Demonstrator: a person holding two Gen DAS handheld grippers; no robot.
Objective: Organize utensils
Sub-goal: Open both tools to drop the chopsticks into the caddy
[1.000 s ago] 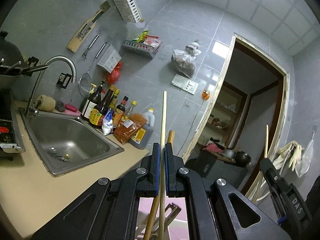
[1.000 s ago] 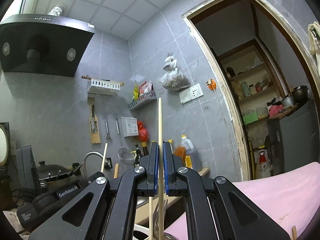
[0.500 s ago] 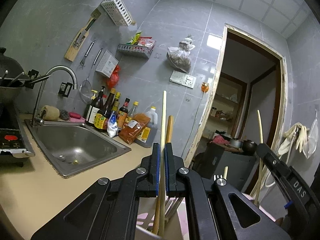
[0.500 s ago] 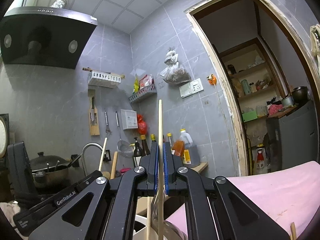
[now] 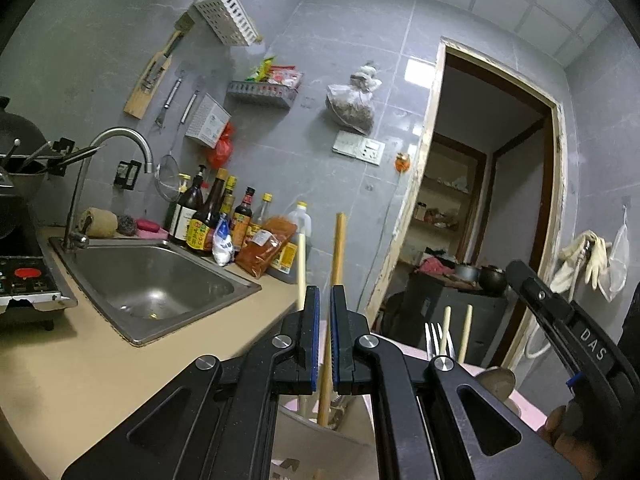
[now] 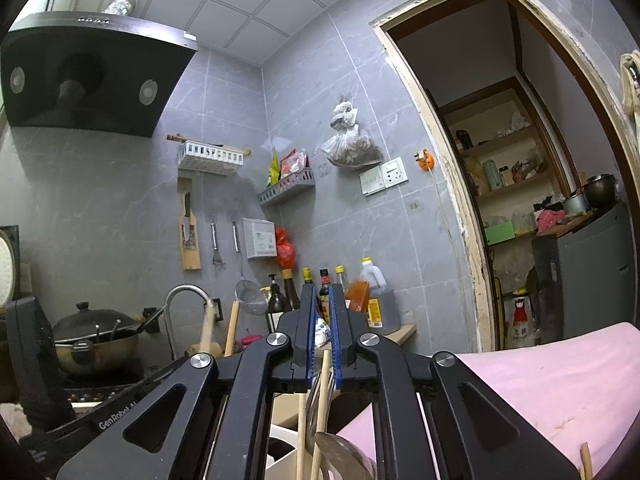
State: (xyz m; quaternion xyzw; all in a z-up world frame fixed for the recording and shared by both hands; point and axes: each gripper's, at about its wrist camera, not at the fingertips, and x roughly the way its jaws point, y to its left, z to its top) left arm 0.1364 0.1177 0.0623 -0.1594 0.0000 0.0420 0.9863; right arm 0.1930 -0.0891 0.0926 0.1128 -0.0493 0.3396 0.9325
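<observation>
In the left wrist view my left gripper [image 5: 324, 340] has its jaws slightly apart, with nothing clamped. A thick wooden stick [image 5: 338, 248] stands behind the gap and a thinner chopstick [image 5: 301, 264] to its left, both in a white holder [image 5: 320, 440] below. A fork [image 5: 438, 340] and two more chopsticks [image 5: 464, 332] also stand up there. In the right wrist view my right gripper [image 6: 323, 344] is slightly open. A chopstick [image 6: 323, 400] stands loose in the gap, its top below the fingertips. A metal spoon [image 6: 340, 460] lies beneath.
A steel sink [image 5: 148, 280] with a tap [image 5: 116, 160] is set in the beige counter [image 5: 80, 368] at left. Sauce bottles [image 5: 224, 224] stand behind it. A wok [image 6: 92, 340] sits at left. A pink cloth [image 6: 540, 380] lies at right, by an open doorway [image 6: 520, 200].
Both grippers have opened slightly and let go of their chopsticks. The chopsticks have dropped down into the holder. The left camera has tilted downward.
</observation>
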